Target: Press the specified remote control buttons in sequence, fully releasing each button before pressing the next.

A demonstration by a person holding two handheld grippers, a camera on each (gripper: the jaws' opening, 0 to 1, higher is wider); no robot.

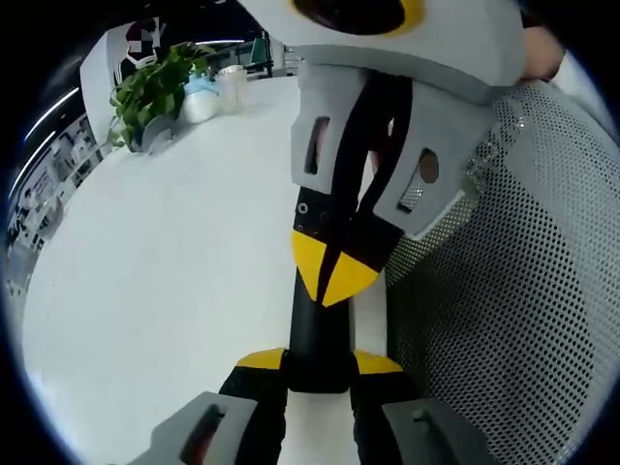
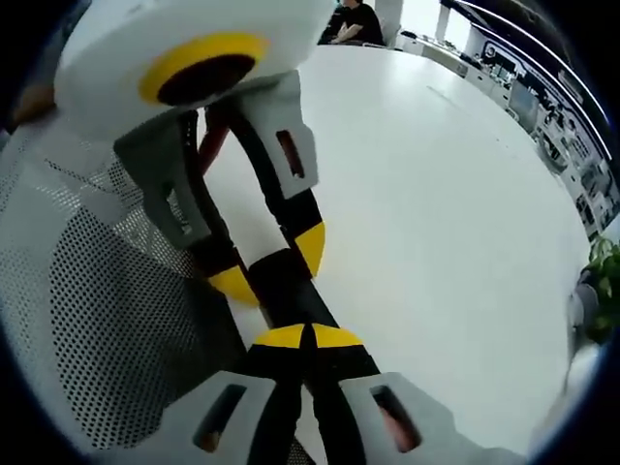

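Two tongs meet nose to nose. My left gripper (image 1: 320,364) has its yellow-tipped jaws narrow around the near end of a slim black remote (image 1: 318,334), gripping it. My right gripper (image 1: 331,271) has its tips drawn together, holding nothing, and sits on the remote's far end; whether it presses a button I cannot tell. Left of them lies the white table (image 1: 174,291), with a mesh chair (image 1: 513,291) at right and a plant (image 1: 155,87) far left.
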